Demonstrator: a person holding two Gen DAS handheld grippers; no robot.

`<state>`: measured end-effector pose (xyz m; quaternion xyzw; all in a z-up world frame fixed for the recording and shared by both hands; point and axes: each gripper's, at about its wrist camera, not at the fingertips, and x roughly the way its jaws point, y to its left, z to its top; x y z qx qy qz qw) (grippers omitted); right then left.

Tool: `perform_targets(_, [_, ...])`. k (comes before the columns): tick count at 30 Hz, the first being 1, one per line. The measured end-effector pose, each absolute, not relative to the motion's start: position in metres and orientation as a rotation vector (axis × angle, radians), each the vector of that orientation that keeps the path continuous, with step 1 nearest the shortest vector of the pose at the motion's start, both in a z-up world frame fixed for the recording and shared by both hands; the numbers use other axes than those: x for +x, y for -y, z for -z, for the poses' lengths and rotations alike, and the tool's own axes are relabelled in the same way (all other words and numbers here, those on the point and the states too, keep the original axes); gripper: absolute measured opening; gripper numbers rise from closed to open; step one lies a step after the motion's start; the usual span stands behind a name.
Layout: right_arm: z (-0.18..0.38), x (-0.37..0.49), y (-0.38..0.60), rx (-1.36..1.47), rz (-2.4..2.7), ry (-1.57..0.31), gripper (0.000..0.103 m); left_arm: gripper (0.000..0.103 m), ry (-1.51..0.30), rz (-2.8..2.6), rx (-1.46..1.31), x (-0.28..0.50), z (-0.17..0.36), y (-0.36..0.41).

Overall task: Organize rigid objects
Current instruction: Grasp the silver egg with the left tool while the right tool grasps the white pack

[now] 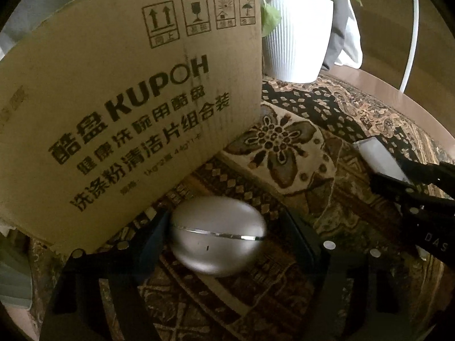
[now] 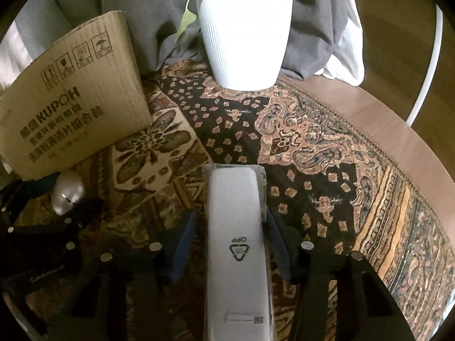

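Observation:
A silver egg-shaped case point(image 1: 219, 236) lies on the patterned cloth point(image 1: 287, 153), just in front of a cardboard box point(image 1: 128, 99). My left gripper point(image 1: 226, 236) straddles the case: the left finger sits at its edge, while the right finger point(image 1: 301, 238) stands a little off it. A long white wrapped box point(image 2: 237, 244) lies on the cloth between the fingers of my right gripper point(image 2: 231, 244). Both pads are close beside it, and a dark gap shows at the left pad. The left wrist view also shows the white box point(image 1: 378, 159) at the right. The silver case point(image 2: 66, 194) appears at the left of the right wrist view.
The cardboard box point(image 2: 74, 108) stands at the left. A white ribbed plant pot point(image 2: 246, 37) stands at the back, with grey fabric point(image 2: 128, 14) behind it. Bare wooden top point(image 2: 384, 119) runs past the cloth's right edge, and a white cord point(image 2: 426, 71) curves there.

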<state>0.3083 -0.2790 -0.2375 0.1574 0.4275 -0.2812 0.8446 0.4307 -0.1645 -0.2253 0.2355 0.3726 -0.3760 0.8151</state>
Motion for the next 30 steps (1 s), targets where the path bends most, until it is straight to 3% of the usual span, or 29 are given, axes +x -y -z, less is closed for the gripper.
perform_targets(2, [0.237,0.308,0.279,0.324,0.593,-0.900,0.048,0.078,-0.801,0.814,0.498,0.432,0.225,0.165])
perform_targets(4, [0.237,0.310,0.278,0.306,0.589,-0.902,0.048,0.070,-0.803,0.826,0.495,0.431,0.224,0.165])
perform_targets(6, [0.237,0.310,0.279,0.307,0.576,-0.900,0.042,0.063,-0.804,0.836,0.489,0.429,0.223,0.165])
perform_targets(30, [0.191,0.277,0.260,0.290,0.424,-0.835,0.040,0.062,-0.821,0.738,0.373,0.367,0.178,0.135])
